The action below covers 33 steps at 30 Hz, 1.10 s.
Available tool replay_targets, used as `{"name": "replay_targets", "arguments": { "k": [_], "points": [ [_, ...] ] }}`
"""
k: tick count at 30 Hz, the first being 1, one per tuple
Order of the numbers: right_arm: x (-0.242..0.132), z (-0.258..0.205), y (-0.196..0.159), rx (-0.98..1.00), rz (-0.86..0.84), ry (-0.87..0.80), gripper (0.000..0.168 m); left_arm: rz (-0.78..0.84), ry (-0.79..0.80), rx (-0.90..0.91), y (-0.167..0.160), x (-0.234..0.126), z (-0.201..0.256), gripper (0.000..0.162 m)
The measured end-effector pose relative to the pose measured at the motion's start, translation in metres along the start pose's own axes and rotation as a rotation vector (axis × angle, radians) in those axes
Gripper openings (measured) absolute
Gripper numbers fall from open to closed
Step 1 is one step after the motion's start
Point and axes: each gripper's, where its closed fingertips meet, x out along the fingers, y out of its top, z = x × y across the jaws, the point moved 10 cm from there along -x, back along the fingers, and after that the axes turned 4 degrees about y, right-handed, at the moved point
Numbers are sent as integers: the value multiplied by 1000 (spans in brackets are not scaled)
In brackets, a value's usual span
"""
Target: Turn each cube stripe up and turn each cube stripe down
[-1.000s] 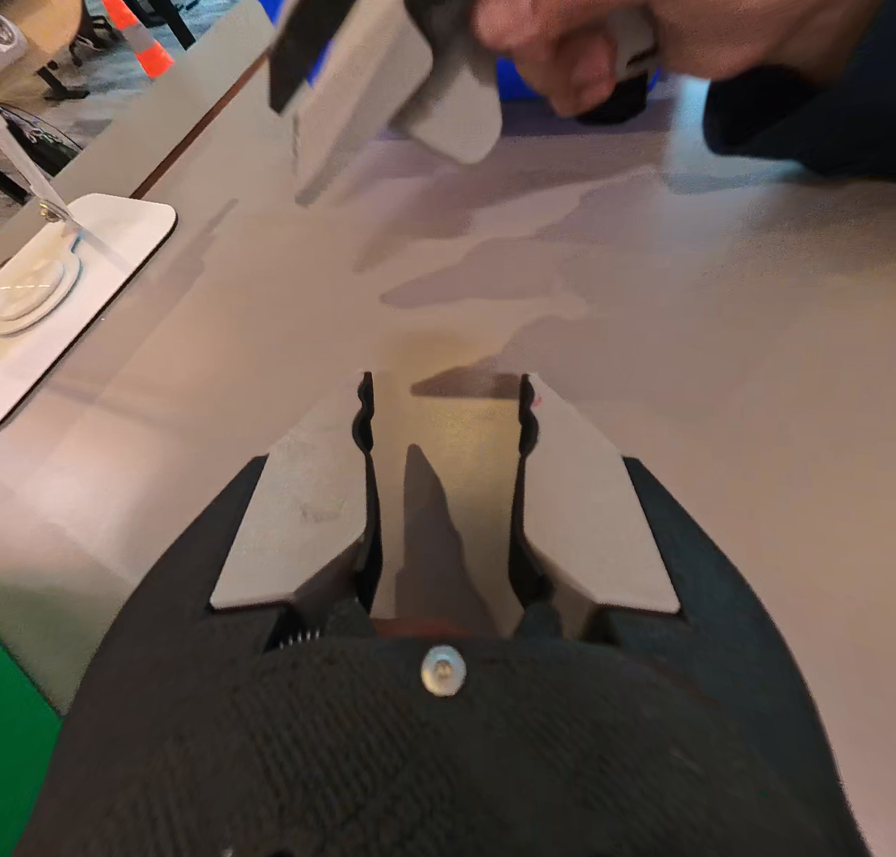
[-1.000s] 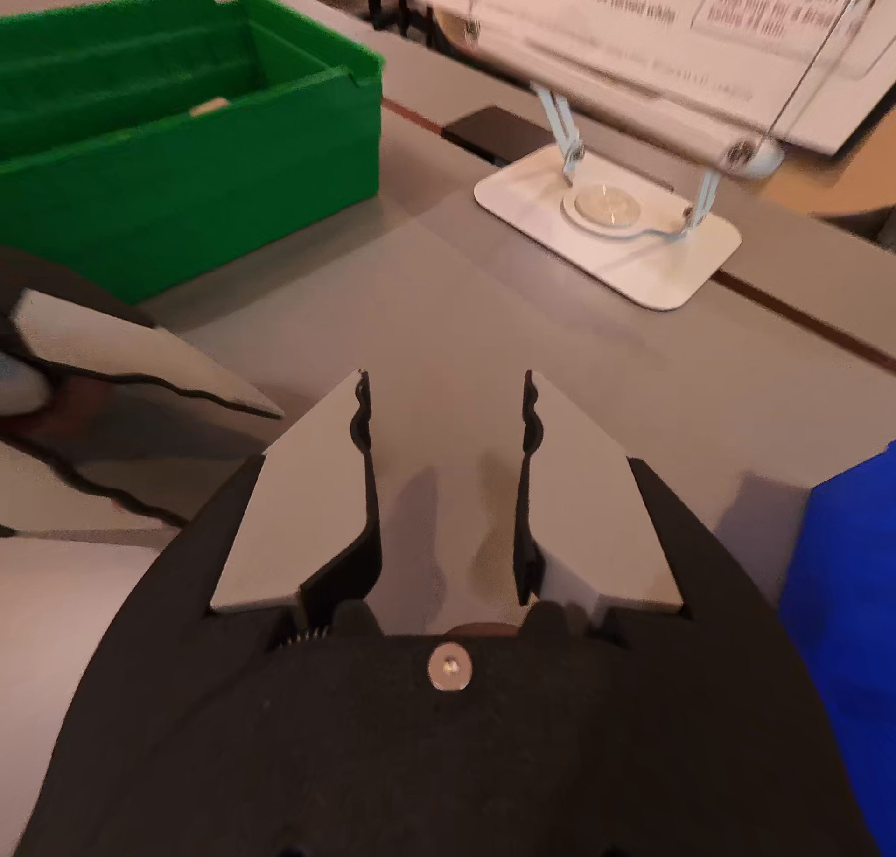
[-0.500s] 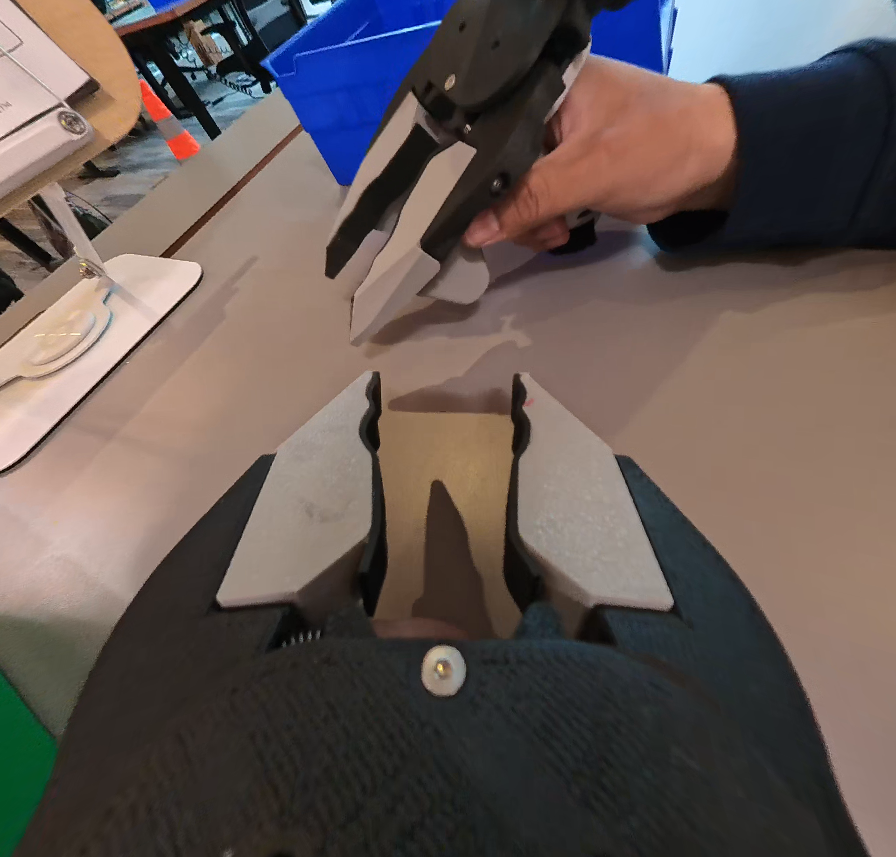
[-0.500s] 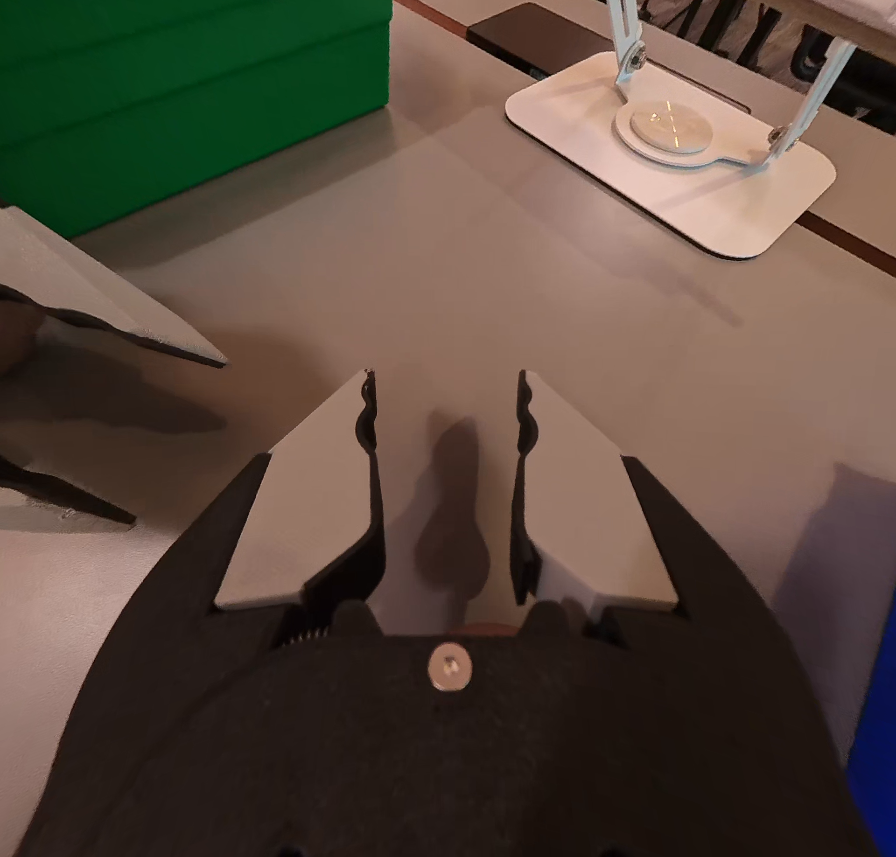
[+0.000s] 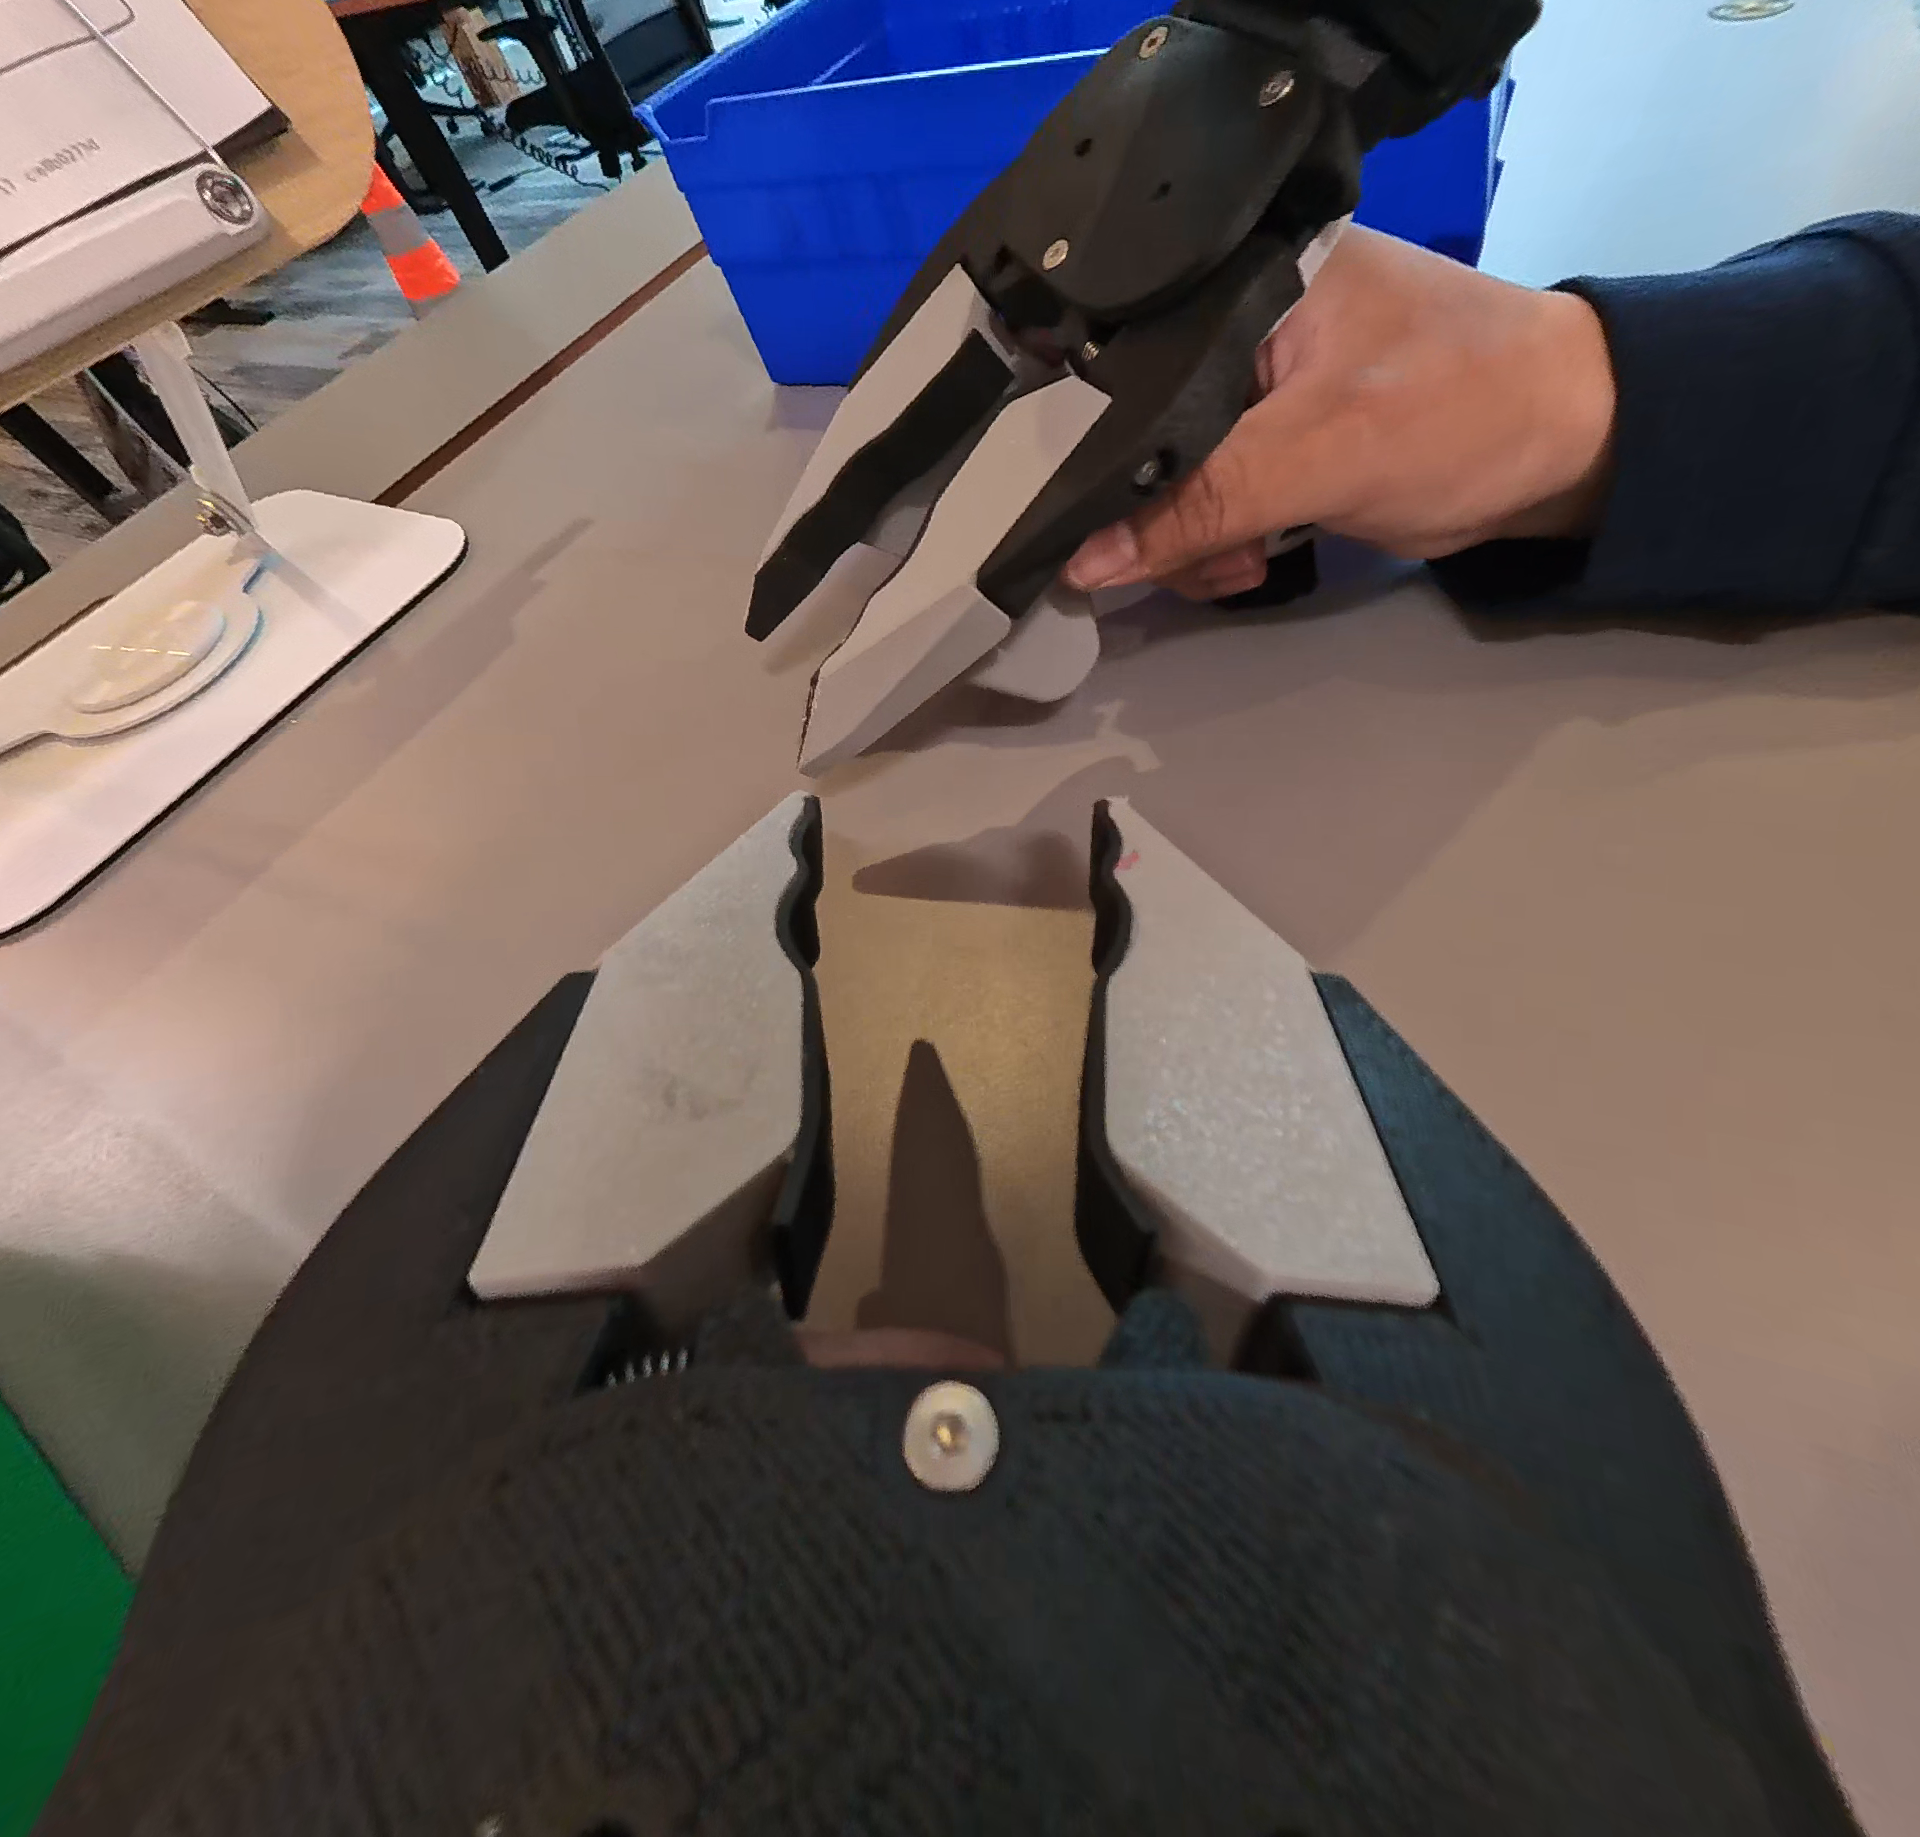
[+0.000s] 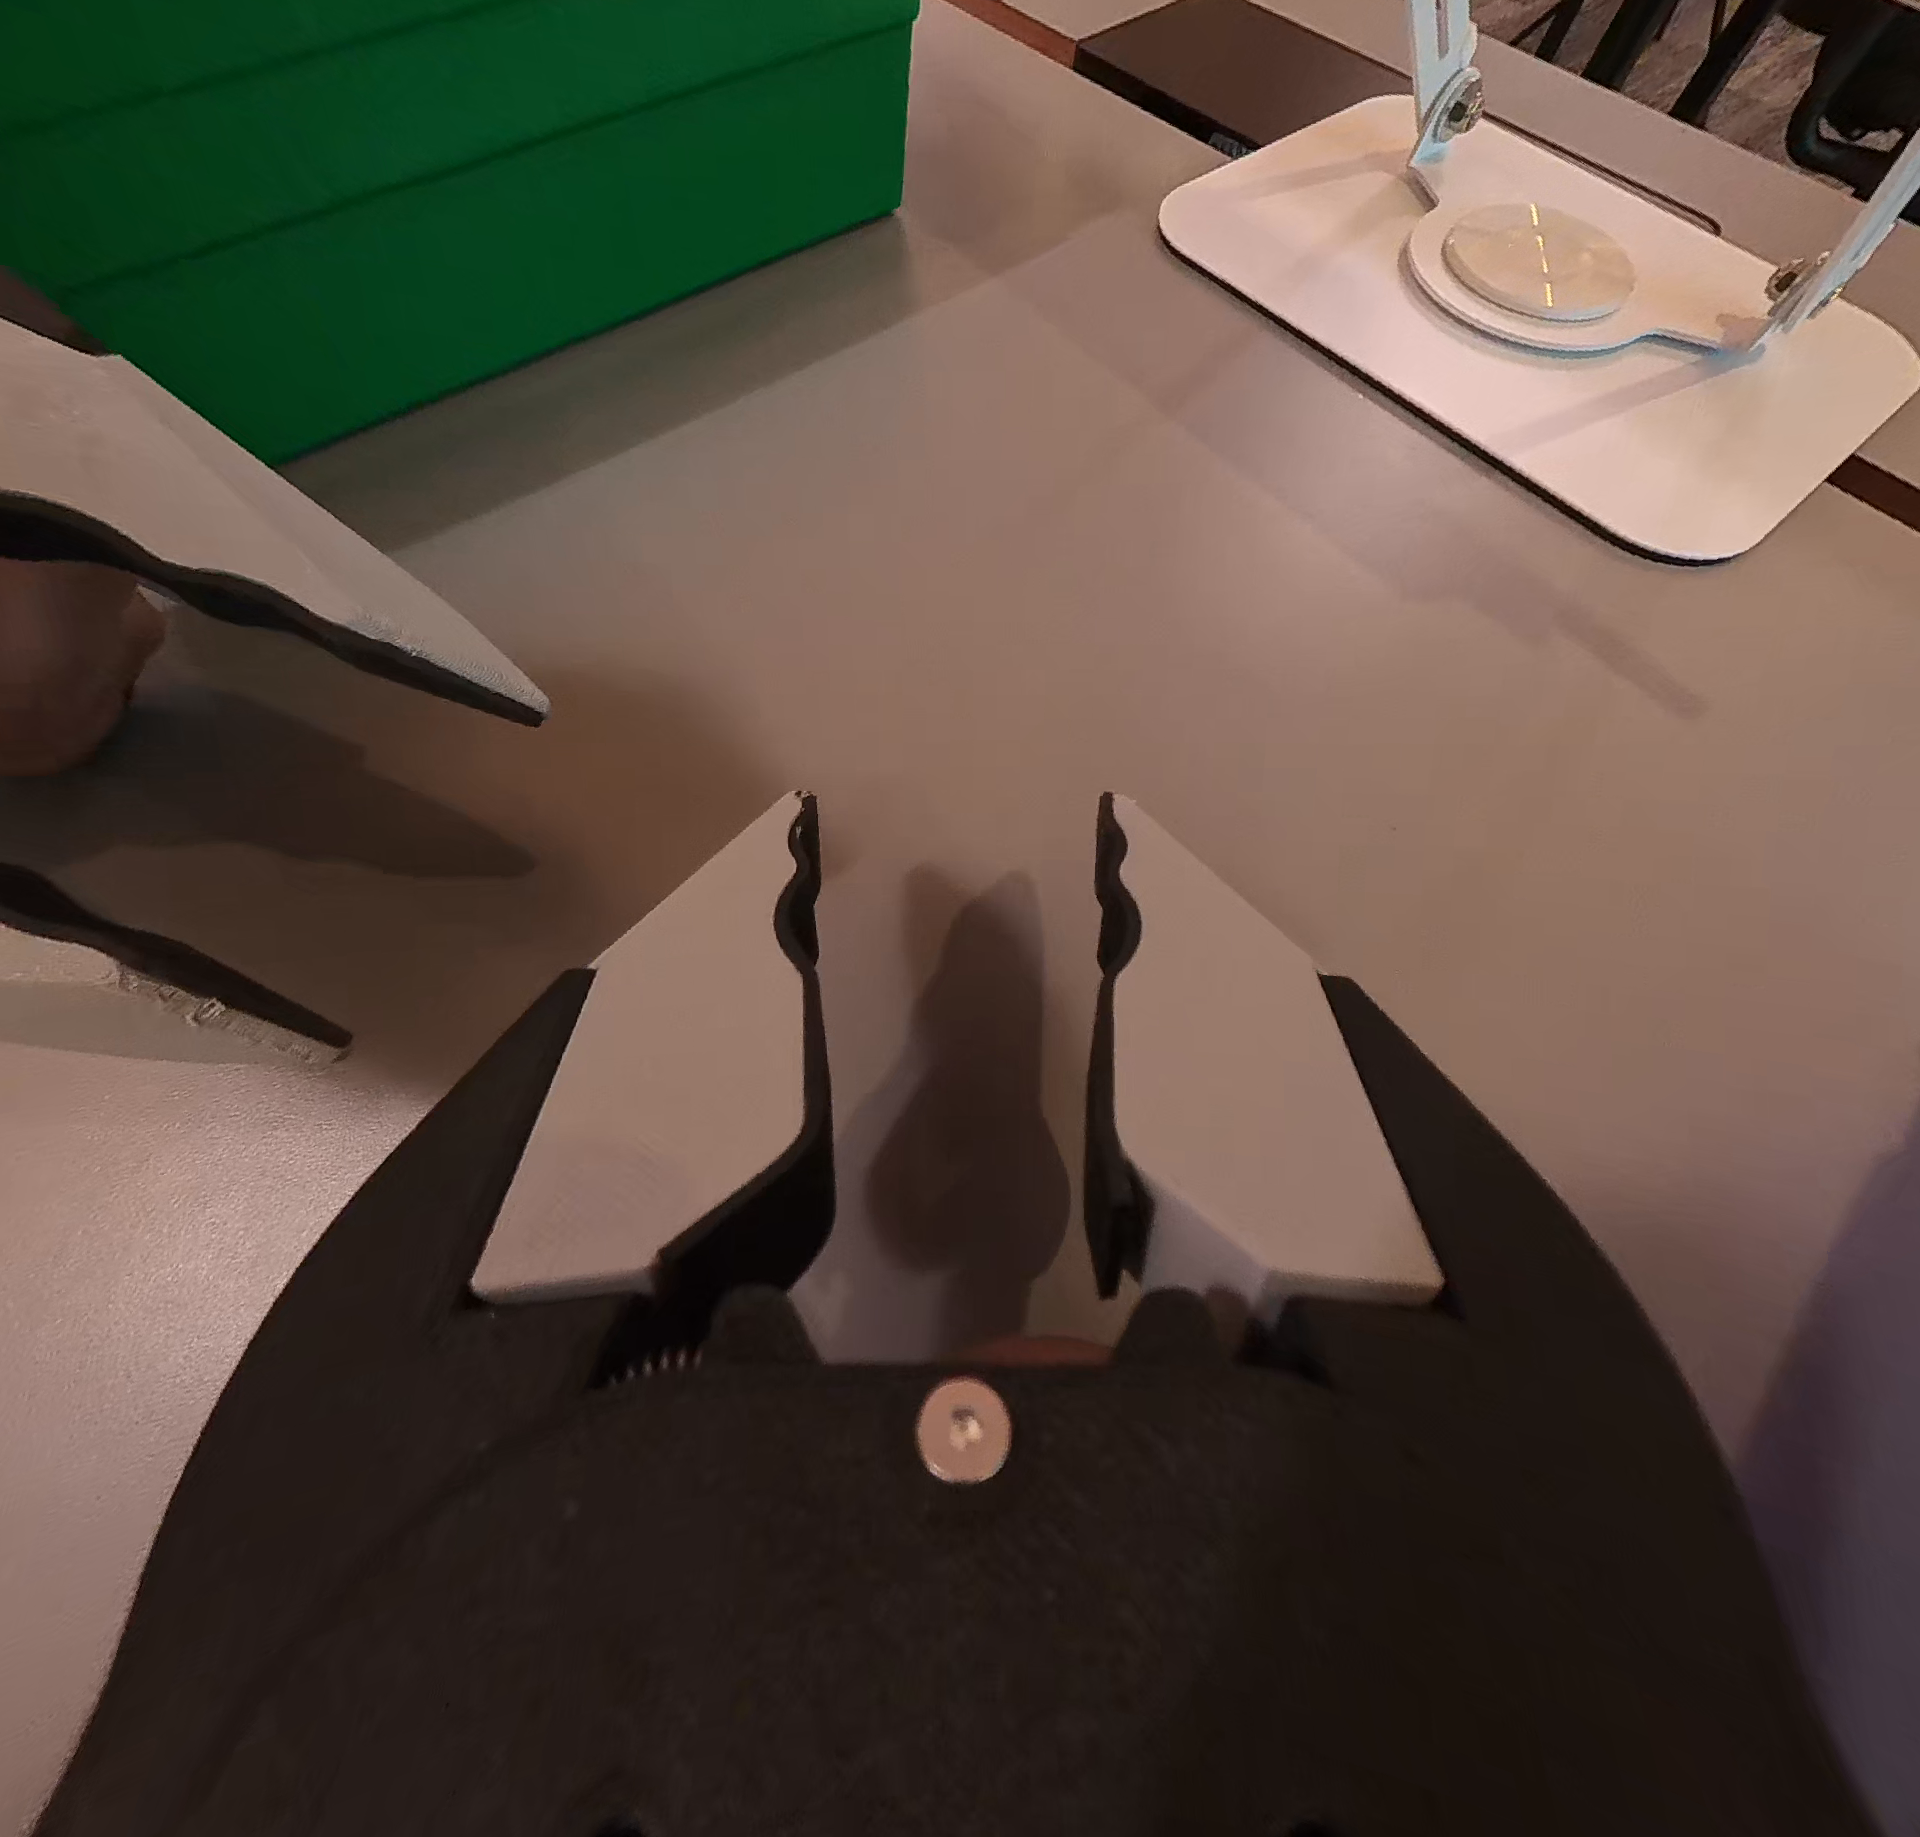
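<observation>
Left gripper [image 5: 956, 816] jaws wide, empty, low over the grey table [image 5: 1558, 956]; right gripper [image 6: 956, 811] jaws also wide, empty, held by a hand [image 5: 1392, 437], tips angled down close to the table just beyond the left gripper's. No cube shows in either view, so I cannot tell where one is. Blue bin [image 5: 831, 187] far, green bin [image 6: 447, 146] far left in the right wrist view, white stand base [image 6: 1558, 322] far right; the sheet [image 5: 94, 104] on the stand carries print, too partial to read, no brands visible.
</observation>
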Motion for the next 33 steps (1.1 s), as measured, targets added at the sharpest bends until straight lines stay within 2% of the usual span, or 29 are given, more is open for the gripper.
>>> {"name": "replay_targets", "arguments": {
  "k": [33],
  "points": [
    [-9, 8, -5, 17, 25, -26, 51, -43, 2, 2, -1, 3, 0, 50]
  ]
}}
